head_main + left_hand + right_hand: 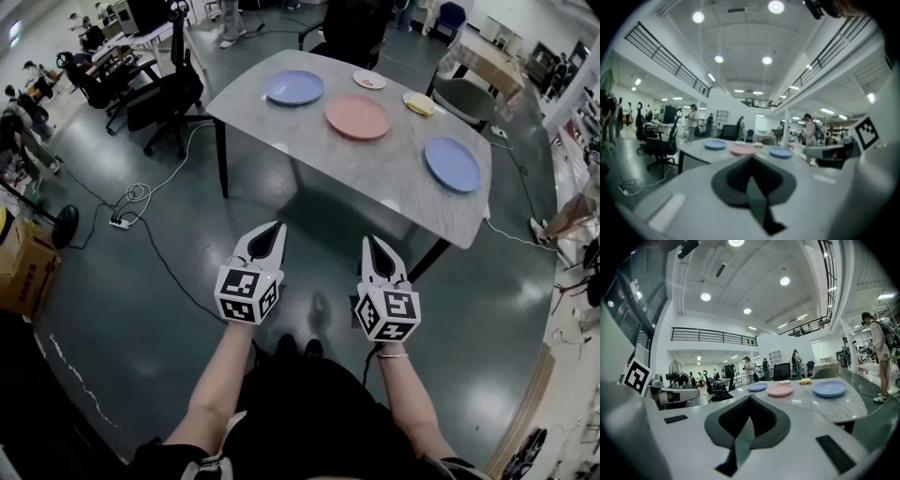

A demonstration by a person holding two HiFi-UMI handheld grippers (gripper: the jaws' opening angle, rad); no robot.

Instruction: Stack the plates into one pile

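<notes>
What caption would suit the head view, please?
Left gripper and right gripper, both shut, face a table of unstacked plates.

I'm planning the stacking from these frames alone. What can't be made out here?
Small white plate, head view: too small to tell what the reddish patch on it is.
Yellow thing, head view: too small to tell dish from food.
Table, left gripper view: blurred, its near side hidden behind the left gripper's body.
</notes>
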